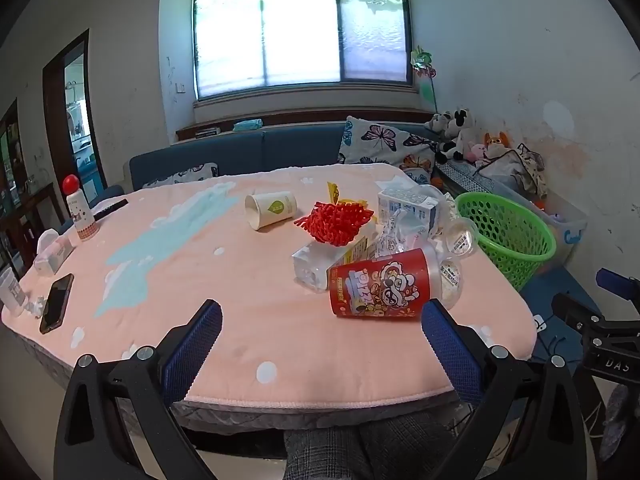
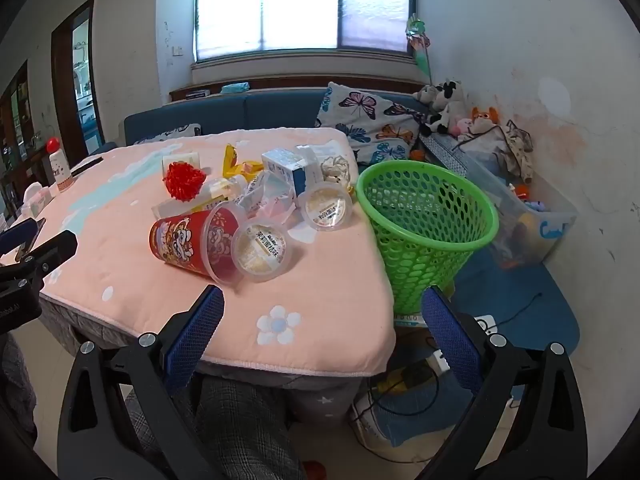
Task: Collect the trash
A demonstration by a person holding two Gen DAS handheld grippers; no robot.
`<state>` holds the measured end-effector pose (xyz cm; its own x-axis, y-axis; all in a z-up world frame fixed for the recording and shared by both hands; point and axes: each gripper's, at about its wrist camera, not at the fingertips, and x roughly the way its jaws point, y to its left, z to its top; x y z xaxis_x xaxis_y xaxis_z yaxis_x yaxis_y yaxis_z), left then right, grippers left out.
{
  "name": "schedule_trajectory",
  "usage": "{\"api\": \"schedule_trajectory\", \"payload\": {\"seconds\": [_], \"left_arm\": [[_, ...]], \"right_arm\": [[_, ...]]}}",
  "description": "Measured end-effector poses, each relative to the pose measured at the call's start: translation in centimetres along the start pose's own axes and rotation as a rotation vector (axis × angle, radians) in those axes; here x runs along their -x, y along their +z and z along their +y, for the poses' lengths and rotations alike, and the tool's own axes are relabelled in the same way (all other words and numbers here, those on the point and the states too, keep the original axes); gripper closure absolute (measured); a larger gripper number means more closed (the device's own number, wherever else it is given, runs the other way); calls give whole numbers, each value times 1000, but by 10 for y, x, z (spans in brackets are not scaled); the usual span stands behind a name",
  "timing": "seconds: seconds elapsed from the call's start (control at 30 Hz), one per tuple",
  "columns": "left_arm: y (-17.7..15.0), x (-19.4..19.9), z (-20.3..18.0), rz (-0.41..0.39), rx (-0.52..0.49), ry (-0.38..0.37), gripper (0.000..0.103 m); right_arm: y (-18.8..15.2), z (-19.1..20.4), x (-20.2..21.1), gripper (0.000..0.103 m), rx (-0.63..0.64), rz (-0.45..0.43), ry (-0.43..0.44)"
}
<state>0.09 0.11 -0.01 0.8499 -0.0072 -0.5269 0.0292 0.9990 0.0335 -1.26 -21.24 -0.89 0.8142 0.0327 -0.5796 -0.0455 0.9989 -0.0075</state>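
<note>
A pile of trash lies on the pink-covered table (image 1: 240, 320) (image 2: 120, 272): a red printed cup (image 1: 380, 286) (image 2: 184, 238) on its side, clear lidded tubs (image 2: 262, 250) (image 2: 327, 210), a white carton (image 1: 408, 204) (image 2: 286, 166), a paper cup (image 1: 270, 210), a red fluffy ball (image 1: 336, 222) (image 2: 184, 180) and yellow wrappers (image 2: 234, 160). A green mesh basket (image 1: 506, 232) (image 2: 426, 224) stands at the table's right edge. My left gripper (image 1: 320, 320) hangs open over the near edge, just short of the red cup. My right gripper (image 2: 322, 308) is open near the front right corner, holding nothing.
A phone (image 1: 56, 304), a red-capped bottle (image 1: 80, 208), a tissue pack (image 1: 54, 254) and a black remote (image 1: 110, 208) lie at the table's left. A blue sofa (image 1: 248, 152) with butterfly cushions (image 2: 368, 120) stands behind. A clear storage bin (image 2: 536, 224) and cables sit on the floor at right. A person's checked trousers (image 2: 240, 424) are below.
</note>
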Motion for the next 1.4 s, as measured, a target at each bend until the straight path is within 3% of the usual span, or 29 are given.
{"api": "schedule_trajectory", "payload": {"seconds": [0.63, 0.7, 1.4], "left_arm": [[1, 18, 8, -27, -16, 2, 7], [-2, 3, -5, -19, -21, 6, 7], [-2, 10, -4, -55, -21, 2, 8]], "right_arm": [[1, 0, 2, 5, 3, -3, 1], [2, 1, 2, 5, 6, -3, 1], [0, 1, 3, 5, 6, -9, 11]]}}
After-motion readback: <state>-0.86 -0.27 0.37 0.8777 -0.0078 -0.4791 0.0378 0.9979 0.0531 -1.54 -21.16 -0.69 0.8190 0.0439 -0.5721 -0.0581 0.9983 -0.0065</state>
